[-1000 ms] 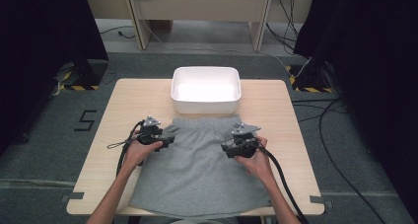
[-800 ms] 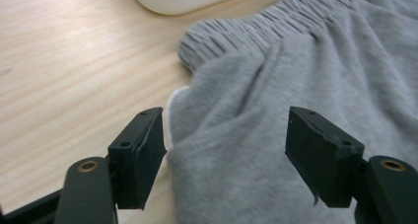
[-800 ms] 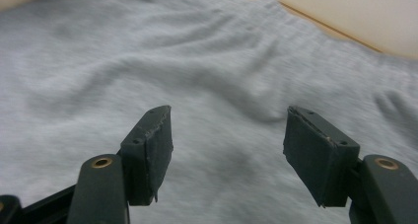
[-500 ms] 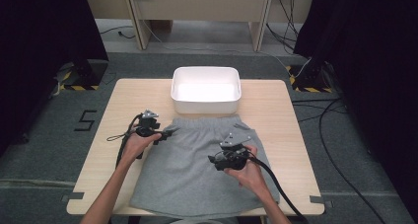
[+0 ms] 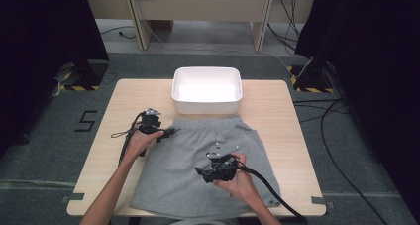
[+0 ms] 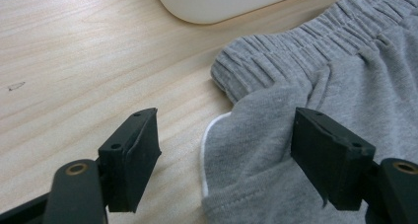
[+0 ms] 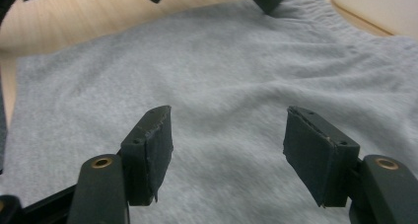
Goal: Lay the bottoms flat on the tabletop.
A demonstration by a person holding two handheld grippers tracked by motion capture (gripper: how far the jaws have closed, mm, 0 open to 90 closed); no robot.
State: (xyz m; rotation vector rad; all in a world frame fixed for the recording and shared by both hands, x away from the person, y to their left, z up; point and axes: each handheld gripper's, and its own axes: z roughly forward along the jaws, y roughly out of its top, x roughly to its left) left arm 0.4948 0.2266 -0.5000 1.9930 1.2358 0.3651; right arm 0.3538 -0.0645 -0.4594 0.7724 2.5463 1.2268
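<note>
Left gripper spread, jaws just widened, straddling the waistband corner of the grey shorts at their left edge. Right gripper spread too, over mid-cloth, gripping nothing. Shorts flat on the surface, waistband just short of the white tub; bare wood along both sides.

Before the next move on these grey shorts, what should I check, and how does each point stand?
1. Shorts spread flat on the table: ok, only mild wrinkles.
2. Left gripper free of cloth: ok. Its jaws have just been opening; the waistband corner lies between them, unpinched.
3. Right gripper open and holding nothing: ok, it hangs over the middle of the shorts.
4. White bin clear of the cloth: cannot tell, the waistband lies right at its near wall.
5. Hem on the table: not ok, the near edge looks to hang over the table's front.
</note>
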